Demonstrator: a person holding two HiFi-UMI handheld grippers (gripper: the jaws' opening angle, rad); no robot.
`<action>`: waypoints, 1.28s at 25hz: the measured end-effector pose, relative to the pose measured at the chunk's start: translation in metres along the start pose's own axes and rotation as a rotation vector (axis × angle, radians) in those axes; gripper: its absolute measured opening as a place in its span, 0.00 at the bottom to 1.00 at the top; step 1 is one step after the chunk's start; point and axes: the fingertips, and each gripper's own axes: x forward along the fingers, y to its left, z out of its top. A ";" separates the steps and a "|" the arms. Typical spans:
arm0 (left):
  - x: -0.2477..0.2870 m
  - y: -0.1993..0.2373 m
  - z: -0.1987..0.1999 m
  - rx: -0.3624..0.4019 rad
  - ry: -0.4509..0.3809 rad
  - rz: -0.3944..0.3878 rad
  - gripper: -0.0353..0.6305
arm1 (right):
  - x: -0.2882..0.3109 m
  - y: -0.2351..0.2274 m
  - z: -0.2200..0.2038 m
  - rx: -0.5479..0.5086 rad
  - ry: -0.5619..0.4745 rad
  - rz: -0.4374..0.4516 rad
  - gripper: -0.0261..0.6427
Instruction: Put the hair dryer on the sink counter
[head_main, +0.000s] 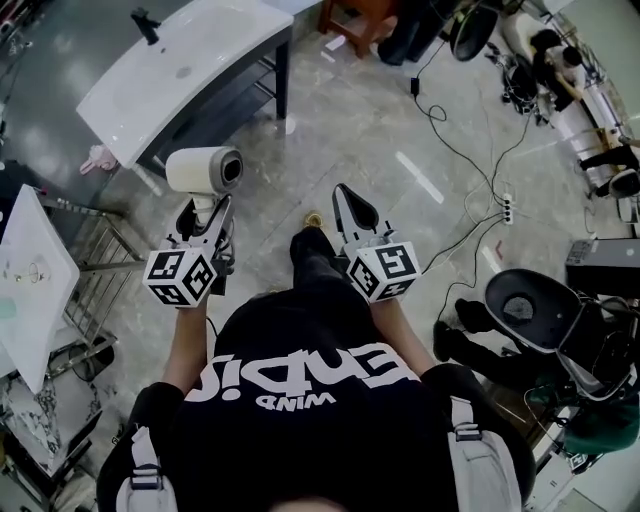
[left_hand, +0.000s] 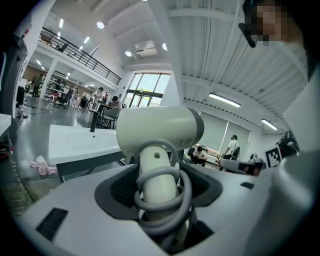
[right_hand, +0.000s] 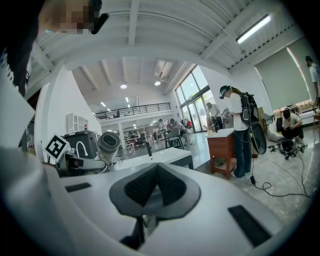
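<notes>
A white hair dryer (head_main: 203, 170) stands upright above the floor, its handle clamped in my left gripper (head_main: 207, 212). In the left gripper view the dryer (left_hand: 157, 131) fills the middle, with its grey cord (left_hand: 161, 200) coiled round the handle between the pads. The white sink counter (head_main: 190, 60), with a black faucet (head_main: 146, 25), lies ahead and to the left, apart from the dryer. My right gripper (head_main: 347, 200) hangs beside the left, shut with nothing in it; its pads meet at the tip (right_hand: 156, 170). From there the dryer (right_hand: 108, 143) shows at the left.
A second white basin (head_main: 35, 265) on a metal rack (head_main: 100, 250) stands at my left. A pink object (head_main: 98, 160) lies by the counter's leg. Cables and a power strip (head_main: 507, 208) cross the floor at right, near a black chair (head_main: 530, 310). A wooden stool (head_main: 355, 20) stands further back.
</notes>
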 end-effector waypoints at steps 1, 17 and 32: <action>0.006 0.002 0.002 -0.002 0.001 -0.001 0.45 | 0.004 -0.004 0.001 0.001 -0.001 -0.002 0.07; 0.104 0.010 0.046 -0.017 0.018 -0.005 0.45 | 0.079 -0.069 0.035 0.015 0.023 0.028 0.07; 0.218 -0.014 0.075 -0.046 -0.032 0.081 0.45 | 0.145 -0.186 0.074 0.009 0.032 0.121 0.07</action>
